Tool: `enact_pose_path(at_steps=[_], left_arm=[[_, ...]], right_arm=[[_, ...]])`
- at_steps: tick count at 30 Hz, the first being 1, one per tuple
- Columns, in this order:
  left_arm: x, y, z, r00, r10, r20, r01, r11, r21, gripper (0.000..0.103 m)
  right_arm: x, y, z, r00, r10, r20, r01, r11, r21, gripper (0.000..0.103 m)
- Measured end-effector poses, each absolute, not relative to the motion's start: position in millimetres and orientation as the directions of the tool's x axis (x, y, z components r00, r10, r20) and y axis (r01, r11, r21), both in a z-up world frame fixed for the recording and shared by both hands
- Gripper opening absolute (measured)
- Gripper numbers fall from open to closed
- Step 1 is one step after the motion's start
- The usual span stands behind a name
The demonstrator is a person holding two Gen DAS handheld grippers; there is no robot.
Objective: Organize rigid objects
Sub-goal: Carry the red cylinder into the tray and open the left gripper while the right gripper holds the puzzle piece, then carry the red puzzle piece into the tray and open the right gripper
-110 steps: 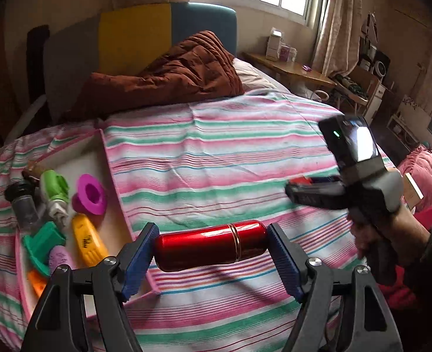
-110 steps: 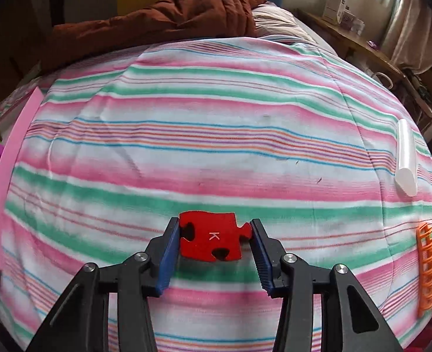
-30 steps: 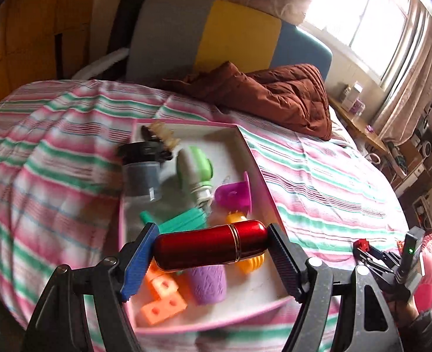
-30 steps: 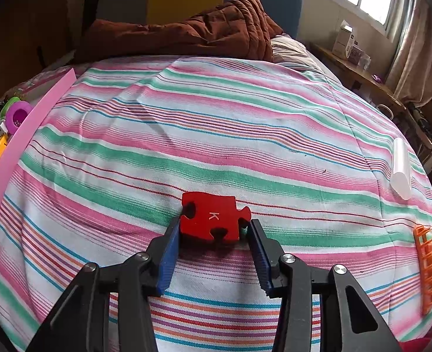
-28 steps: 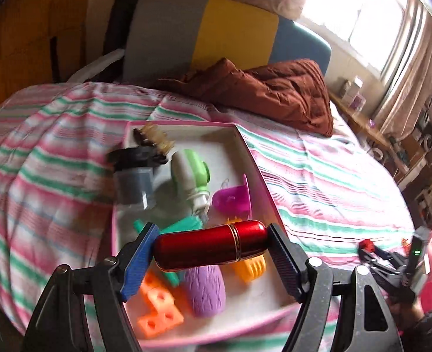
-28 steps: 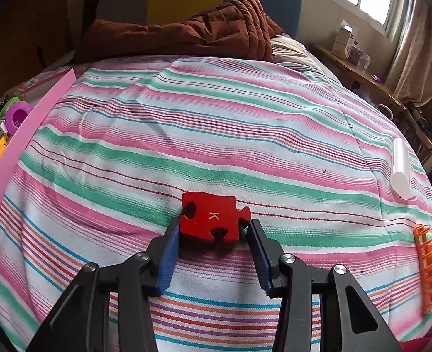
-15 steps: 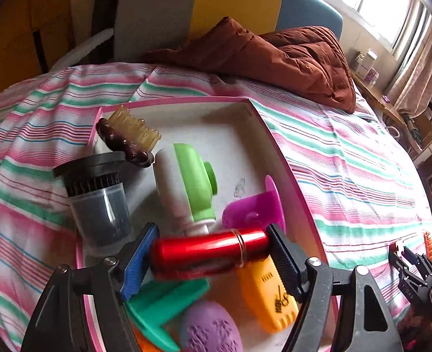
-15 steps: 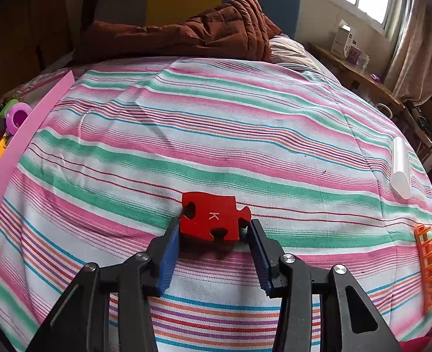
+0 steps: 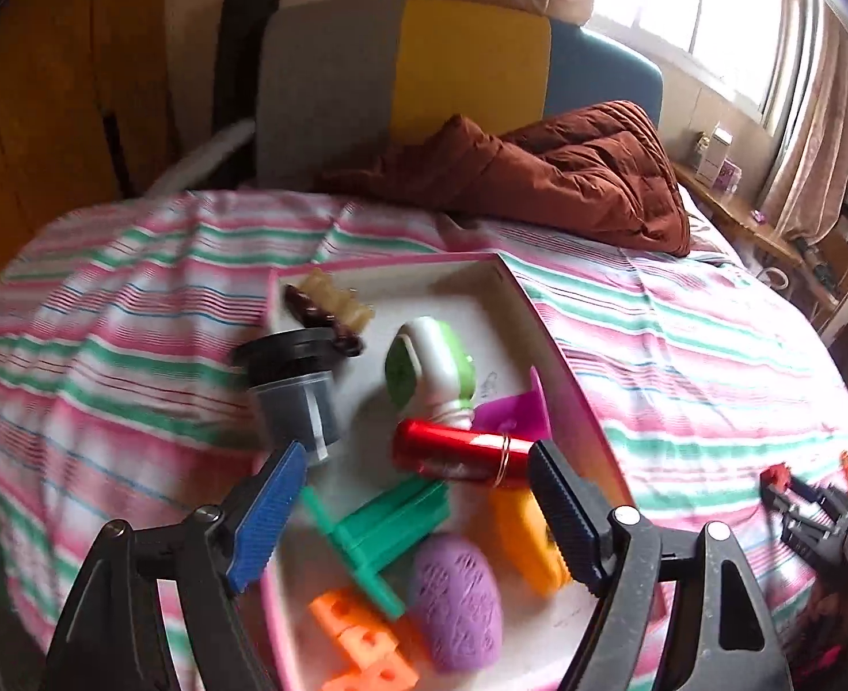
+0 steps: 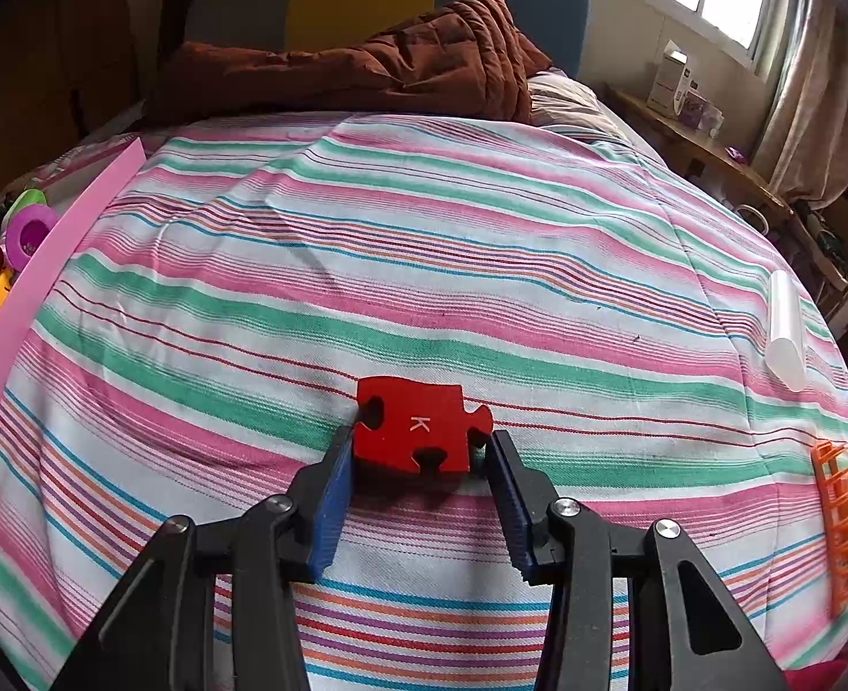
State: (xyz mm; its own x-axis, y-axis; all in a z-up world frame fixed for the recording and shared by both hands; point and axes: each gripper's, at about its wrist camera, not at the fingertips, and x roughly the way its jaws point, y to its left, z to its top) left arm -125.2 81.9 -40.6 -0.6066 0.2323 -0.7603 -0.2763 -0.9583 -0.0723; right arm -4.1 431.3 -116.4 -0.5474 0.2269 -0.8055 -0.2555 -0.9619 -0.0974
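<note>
Daylight from the window [image 9: 711, 17] — glare, fisheye-bent edges, slight motion blur.

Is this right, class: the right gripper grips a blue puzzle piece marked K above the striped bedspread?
Not quite. In the right wrist view, the puzzle piece marked K in the right gripper is red, not blue; only the gripper's pads are blue. It is above the striped bedspread.
</note>
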Motion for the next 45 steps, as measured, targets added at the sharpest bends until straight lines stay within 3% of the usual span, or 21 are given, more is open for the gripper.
enact_pose_path(at_steps=[17,38,45], left_arm=[[-42.2,47.6,-9.6,-0.699,0.140,-0.701,-0.190,-0.982,-0.007,0.081],[-32.3,17.1,-4.3,-0.719,0.105,-0.687,-0.101,-0.994,-0.046,0.081],[-34.0,8.2,-9.1,-0.710,0.040,-0.703,-0.039,-0.999,-0.017,0.081]], right_arm=[[-2.2,427.5,-118.6,-0.555,0.245,-0.795,-0.265,-0.958,-0.111,0.046],[-1.6,423.2,-117.6,-0.536,0.275,-0.798,-0.314,-0.943,-0.113,0.046],[0.1,413.2,-115.2,-0.498,0.323,-0.805,-0.359,-0.922,-0.148,0.046]])
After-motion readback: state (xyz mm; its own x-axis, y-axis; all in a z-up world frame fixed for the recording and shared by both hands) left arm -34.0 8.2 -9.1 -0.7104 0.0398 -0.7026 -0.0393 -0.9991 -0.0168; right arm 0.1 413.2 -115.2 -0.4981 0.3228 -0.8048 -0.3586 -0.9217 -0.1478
